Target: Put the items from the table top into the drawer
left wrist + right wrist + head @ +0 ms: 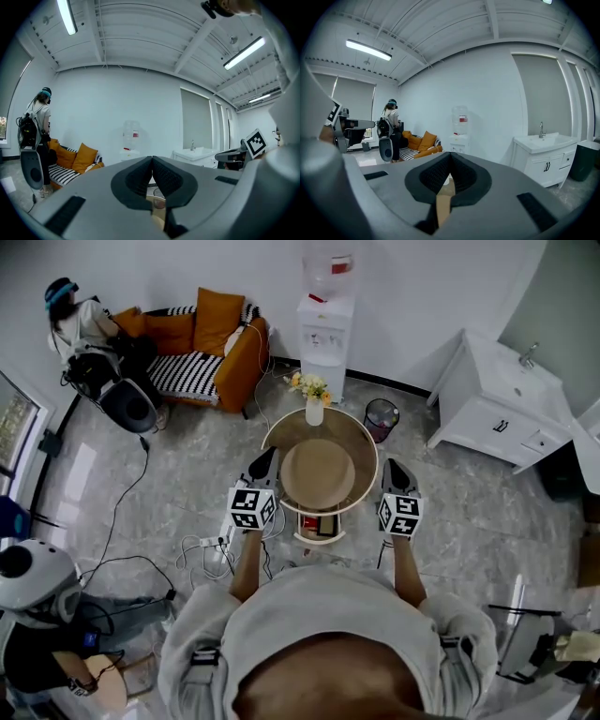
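Grey marbled floor (469, 521) under round tan table (362, 442), white vase (314, 412) at edge

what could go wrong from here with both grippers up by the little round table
1. The vase of flowers stands at the far rim of the round table; a reach by the left gripper or right gripper could tip it.
2. The drawer seems open toward the person; a low move may bump it.
3. Cables on the floor could snag a foot.
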`<state>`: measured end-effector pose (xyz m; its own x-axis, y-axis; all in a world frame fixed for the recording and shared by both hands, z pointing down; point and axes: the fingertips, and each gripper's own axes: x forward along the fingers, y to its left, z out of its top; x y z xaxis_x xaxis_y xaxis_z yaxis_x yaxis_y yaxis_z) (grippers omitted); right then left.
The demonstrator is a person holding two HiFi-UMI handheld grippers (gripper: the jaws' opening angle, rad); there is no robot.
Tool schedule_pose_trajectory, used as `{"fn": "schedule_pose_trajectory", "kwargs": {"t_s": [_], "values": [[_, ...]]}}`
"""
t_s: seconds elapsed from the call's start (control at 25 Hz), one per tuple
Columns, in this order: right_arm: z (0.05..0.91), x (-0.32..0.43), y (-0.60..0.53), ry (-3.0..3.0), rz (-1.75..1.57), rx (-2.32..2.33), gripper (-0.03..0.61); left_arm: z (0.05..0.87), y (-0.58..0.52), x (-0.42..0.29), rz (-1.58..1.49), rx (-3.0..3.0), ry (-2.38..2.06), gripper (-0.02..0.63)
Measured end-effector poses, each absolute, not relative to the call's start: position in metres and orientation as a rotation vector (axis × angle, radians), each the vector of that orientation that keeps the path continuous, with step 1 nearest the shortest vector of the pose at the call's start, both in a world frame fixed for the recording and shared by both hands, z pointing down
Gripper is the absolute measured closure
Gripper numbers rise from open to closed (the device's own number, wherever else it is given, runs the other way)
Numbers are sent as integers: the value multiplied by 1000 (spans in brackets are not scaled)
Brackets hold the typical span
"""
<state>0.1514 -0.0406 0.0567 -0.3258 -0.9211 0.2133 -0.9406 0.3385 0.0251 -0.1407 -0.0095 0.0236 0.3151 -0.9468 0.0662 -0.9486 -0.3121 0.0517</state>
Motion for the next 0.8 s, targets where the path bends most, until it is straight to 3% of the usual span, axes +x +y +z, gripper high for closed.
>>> {"fn": "schedule_pose_trajectory", "kwargs": {"t_s": [0.8], "values": [[59,132,-47,-2412,158,1671,555,26,-18,-149,29,2466,-1783,598]]}}
